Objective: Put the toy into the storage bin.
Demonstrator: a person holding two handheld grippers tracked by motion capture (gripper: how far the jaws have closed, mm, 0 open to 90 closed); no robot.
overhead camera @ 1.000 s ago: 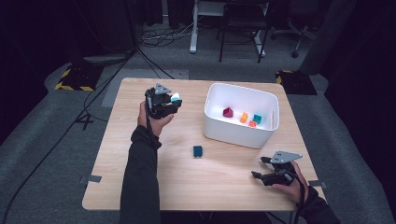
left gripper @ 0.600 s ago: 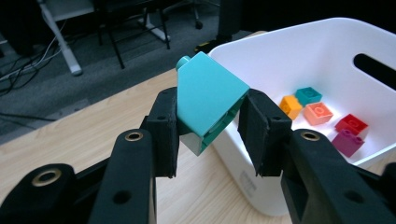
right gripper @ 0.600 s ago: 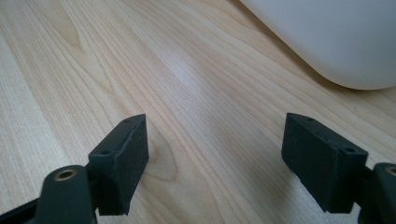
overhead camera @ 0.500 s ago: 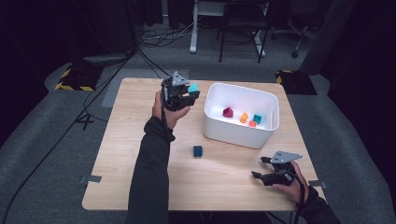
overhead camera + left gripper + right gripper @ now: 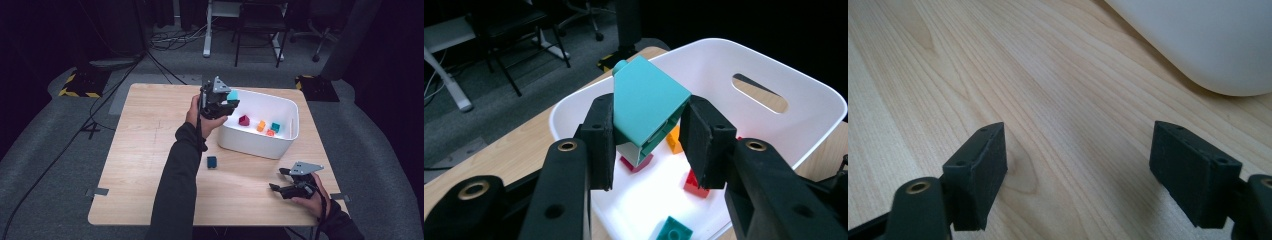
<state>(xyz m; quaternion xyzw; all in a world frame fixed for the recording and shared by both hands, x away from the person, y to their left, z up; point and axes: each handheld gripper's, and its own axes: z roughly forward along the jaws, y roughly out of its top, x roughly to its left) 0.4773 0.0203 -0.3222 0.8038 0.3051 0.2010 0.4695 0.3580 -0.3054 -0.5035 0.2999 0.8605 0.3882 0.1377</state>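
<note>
Left gripper [image 5: 223,102] clamps a teal sloped toy brick [image 5: 646,107] over the white bin's [image 5: 287,107] left rim, near the table's [image 5: 145,150] far edge. Judged best: carry it further inside, then release low. Right gripper [image 5: 280,180] rests empty, jaws apart, by the near right corner. No readable writing.

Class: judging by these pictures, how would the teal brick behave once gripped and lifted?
The teal brick probably stays stiff: the left tongs clamp its flat sides without denting it. It seems light, hollow underneath. Its smooth plastic sits tilted, so it may slip or twist.
</note>
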